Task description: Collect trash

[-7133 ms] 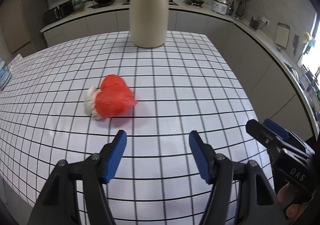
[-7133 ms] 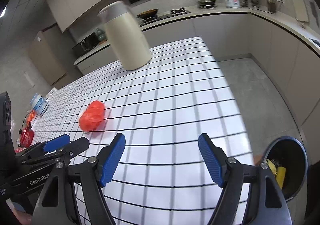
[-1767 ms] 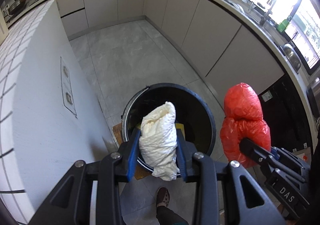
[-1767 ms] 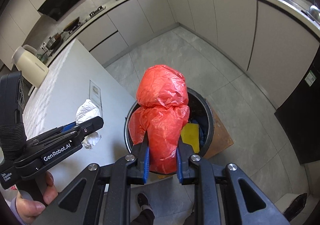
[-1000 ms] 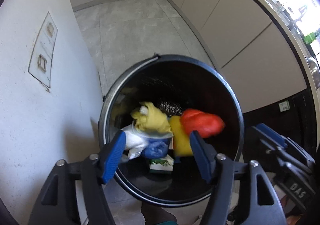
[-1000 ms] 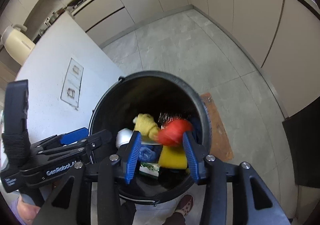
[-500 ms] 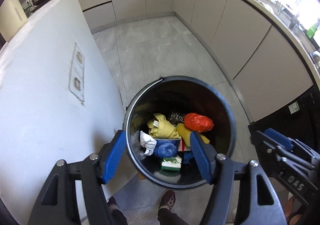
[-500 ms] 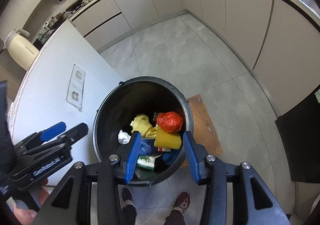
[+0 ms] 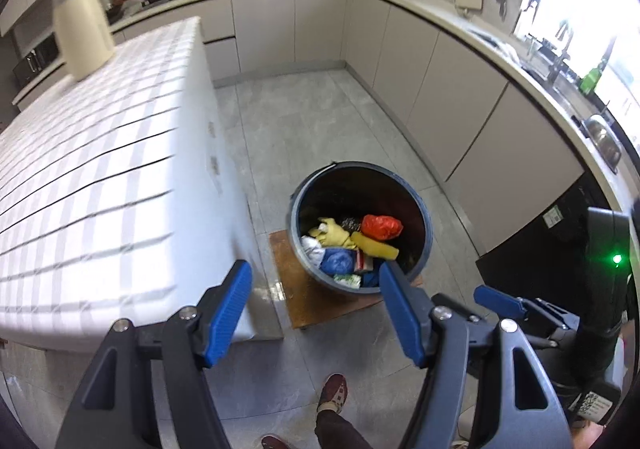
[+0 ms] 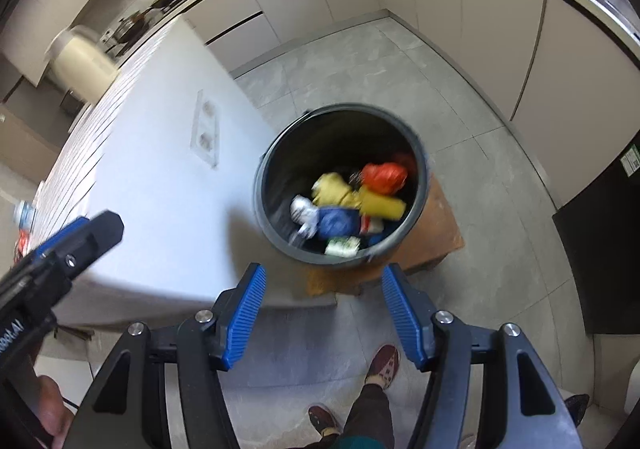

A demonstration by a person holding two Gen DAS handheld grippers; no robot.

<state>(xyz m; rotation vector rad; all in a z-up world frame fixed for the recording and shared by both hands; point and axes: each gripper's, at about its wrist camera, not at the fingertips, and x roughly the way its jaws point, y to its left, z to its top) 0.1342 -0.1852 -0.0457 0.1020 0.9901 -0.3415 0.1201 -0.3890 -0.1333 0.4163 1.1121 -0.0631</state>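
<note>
Both pieces of trash lie in the bin: the red bag rests on top of the heap toward the far side, and the white wad sits low against the near-left wall, among yellow and blue scraps. The bin stands on a brown mat on the floor, just beside the end of the counter. The left gripper hangs above it with jaws spread and nothing between them. The right gripper is likewise empty; its jaws have just been opening and stand apart. So the drop looks done, and the step in hand appears to be the pull-away from the bin. Only a jug shows on the gridded top in these views, though much of it is blurred or cut off. The next move likely calls for swinging both grippers over the counter to check for leftover trash; if none shows, the task is probably finished.
</note>
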